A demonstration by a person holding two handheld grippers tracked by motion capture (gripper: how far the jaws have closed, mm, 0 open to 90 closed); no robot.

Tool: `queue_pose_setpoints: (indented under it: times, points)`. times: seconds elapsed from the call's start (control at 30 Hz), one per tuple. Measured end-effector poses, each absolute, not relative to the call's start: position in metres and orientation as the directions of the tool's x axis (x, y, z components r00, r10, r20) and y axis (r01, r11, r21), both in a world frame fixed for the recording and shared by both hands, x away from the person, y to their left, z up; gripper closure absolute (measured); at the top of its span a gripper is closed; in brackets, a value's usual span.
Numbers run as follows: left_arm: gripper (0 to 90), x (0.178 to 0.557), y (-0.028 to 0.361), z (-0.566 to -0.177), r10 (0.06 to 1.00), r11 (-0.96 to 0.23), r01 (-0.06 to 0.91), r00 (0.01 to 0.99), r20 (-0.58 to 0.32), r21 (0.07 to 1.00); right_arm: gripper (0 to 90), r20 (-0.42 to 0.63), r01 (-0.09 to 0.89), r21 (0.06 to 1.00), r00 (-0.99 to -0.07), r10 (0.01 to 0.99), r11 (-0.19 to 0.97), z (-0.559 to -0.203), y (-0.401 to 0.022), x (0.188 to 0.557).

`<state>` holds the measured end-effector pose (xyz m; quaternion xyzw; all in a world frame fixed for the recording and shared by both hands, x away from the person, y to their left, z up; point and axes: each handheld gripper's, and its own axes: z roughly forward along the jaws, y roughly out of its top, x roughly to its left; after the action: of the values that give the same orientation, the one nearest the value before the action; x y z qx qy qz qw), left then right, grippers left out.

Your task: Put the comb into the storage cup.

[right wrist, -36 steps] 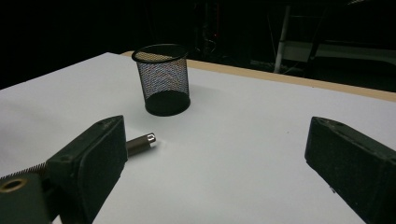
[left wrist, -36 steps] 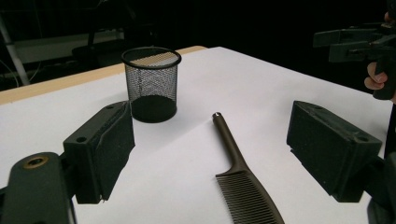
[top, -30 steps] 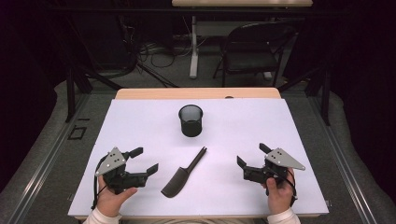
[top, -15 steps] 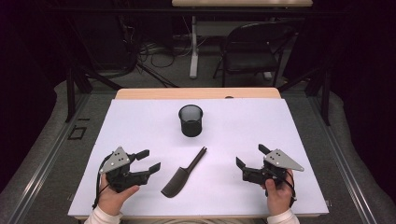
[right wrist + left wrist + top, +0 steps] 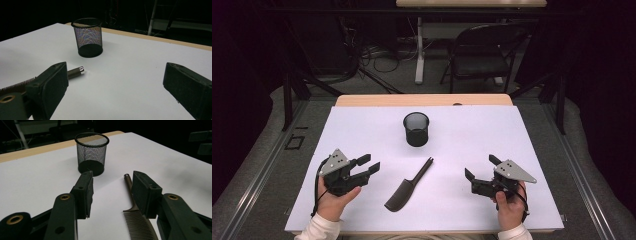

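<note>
No brand, label or readable writing is showing on any object. A dark comb (image 5: pixel 406 187) is lying flat on the white sheet (image 5: pixel 472 130) that is covering the table (image 5: pixel 422 100), roughly midway between the two grippers and nearer the person's edge. Its broad toothed end is pointing toward the person, and its thin handle is running diagonally away toward a black mesh cup (image 5: pixel 416 129). In the left gripper view the comb (image 5: pixel 136 220) is showing fine, closely set teeth and a slim brownish handle ending in a small rounded tip. In the right gripper view that tip is appearing metallic and shiny on the comb (image 5: pixel 75 72).

The mesh cup is standing upright, well apart from the comb's handle tip, with its round rim open at the top.

The left gripper (image 5: pixel 364 165), held in the person's left hand (image 5: pixel 332 202), is sitting just left of the comb; its jaws have just been closing and are standing about half apart, with nothing between them. The right gripper (image 5: pixel 479 167), held in the right hand (image 5: pixel 509 210), is resting to the right of the comb, its jaws spread wide and gripping nothing.
</note>
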<state>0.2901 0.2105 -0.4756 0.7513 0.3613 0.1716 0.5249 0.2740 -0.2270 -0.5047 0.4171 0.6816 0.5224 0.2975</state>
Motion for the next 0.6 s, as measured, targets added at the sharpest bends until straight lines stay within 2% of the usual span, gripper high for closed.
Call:
queue_pose_setpoints:
  times: [0.13, 0.23, 0.6]
  points:
    - [54.4, 0.293, 0.209, -0.473, 0.717, -0.180, 0.376, 0.683, -0.140, 0.909, 6.0, 0.029, 0.262, 0.959, -0.476, 0.879, 0.110, -0.505, -0.227, 0.274]
    - [54.9, 0.299, 0.207, -0.467, 0.712, -0.168, 0.428, 0.676, -0.191, 0.888, 6.1, 0.031, 0.265, 0.958, -0.478, 0.878, 0.110, -0.505, -0.226, 0.274]
    - [55.6, 0.310, 0.188, -0.464, 0.708, -0.203, 0.440, 0.683, -0.180, 0.875, 6.3, 0.034, 0.265, 0.958, -0.480, 0.877, 0.108, -0.506, -0.226, 0.275]
